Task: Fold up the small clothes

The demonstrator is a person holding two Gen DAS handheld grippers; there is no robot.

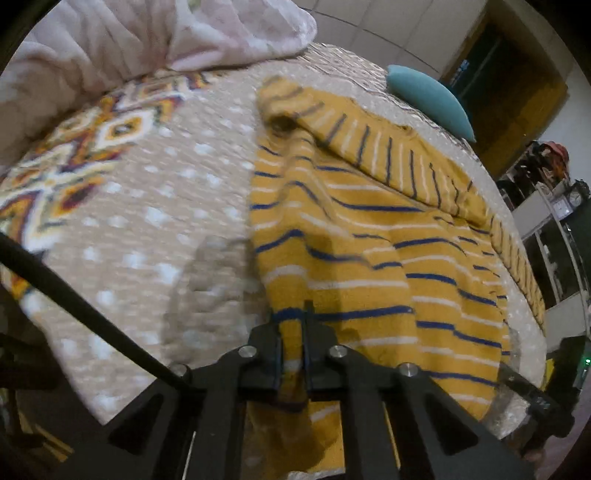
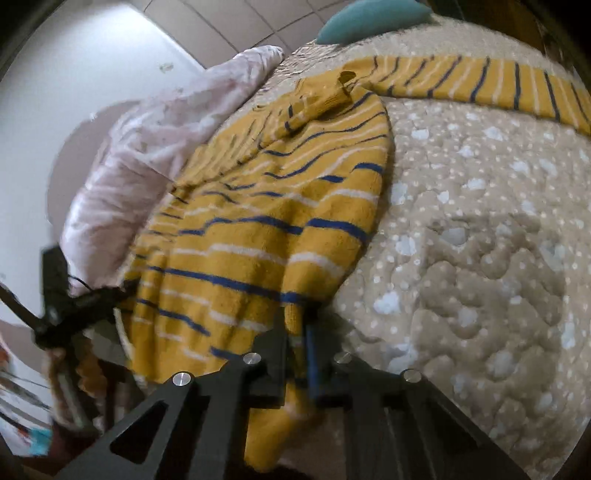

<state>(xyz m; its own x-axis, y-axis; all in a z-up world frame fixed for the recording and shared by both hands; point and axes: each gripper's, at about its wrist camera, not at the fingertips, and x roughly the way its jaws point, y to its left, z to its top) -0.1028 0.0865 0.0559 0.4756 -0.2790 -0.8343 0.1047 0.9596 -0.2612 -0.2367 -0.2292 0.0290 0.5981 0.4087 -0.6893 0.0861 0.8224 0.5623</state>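
Observation:
A mustard-yellow sweater with blue and white stripes [image 1: 369, 236] lies on a beige quilted bed cover [image 1: 155, 206]. My left gripper [image 1: 293, 332] is shut on the sweater's near hem at its left corner. One sleeve lies folded across the top of the body. In the right wrist view the same sweater [image 2: 258, 229] spreads to the upper left, and my right gripper [image 2: 295, 339] is shut on its near hem at the right corner. The other sleeve [image 2: 480, 85] stretches out to the right. The other gripper [image 2: 66, 306] shows at the left edge.
A pink blanket [image 1: 155, 33] is heaped at the far left of the bed and shows in the right wrist view [image 2: 147, 155]. A teal pillow [image 1: 432, 99] lies at the far edge. Shelves with clutter [image 1: 554, 206] stand beyond the bed's right side.

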